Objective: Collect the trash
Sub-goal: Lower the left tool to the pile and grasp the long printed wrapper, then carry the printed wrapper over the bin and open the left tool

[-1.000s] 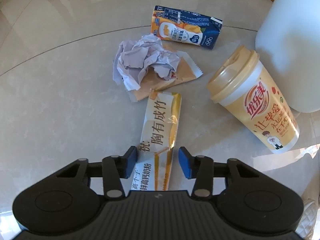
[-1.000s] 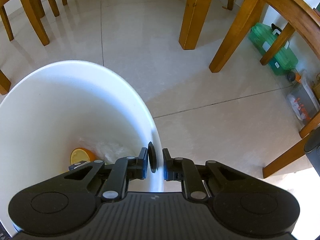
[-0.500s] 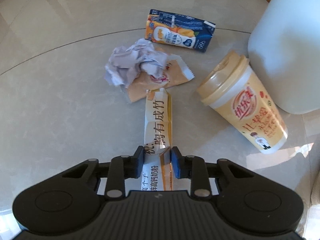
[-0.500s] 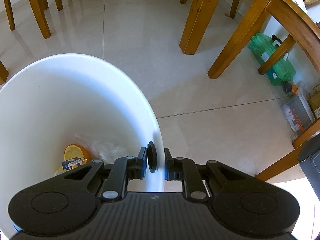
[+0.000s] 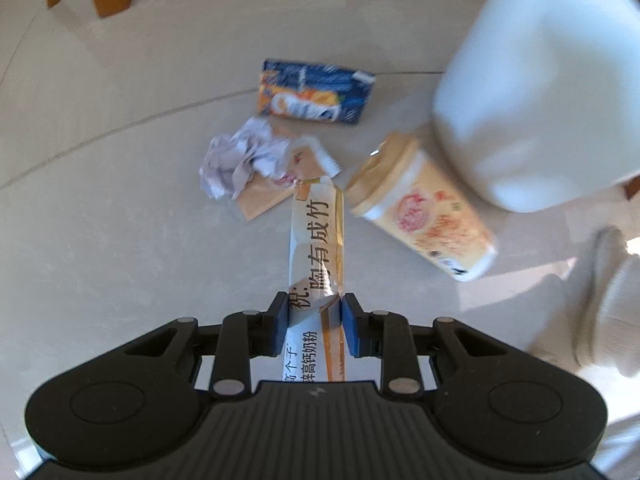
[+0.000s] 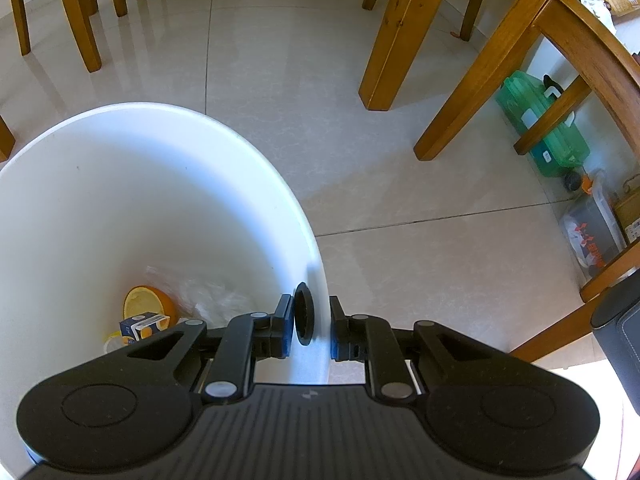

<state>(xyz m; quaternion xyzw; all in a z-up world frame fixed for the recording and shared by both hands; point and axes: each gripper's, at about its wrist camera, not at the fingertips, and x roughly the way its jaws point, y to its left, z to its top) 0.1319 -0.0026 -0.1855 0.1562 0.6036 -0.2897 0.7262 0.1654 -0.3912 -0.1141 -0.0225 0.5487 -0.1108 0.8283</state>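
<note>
Lifted since a second ago, the bin hangs by its rim, pinched in the right gripper. On the floor, the sachet points straight ahead, its near end clamped in the left gripper.

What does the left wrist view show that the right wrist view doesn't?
Left only: the left gripper shut on the wrapper, plus the cup, carton and crumpled paper on the floor. Right only: the right gripper clamping the bin's rim, trash inside, table legs. Both: the white bin.
</note>
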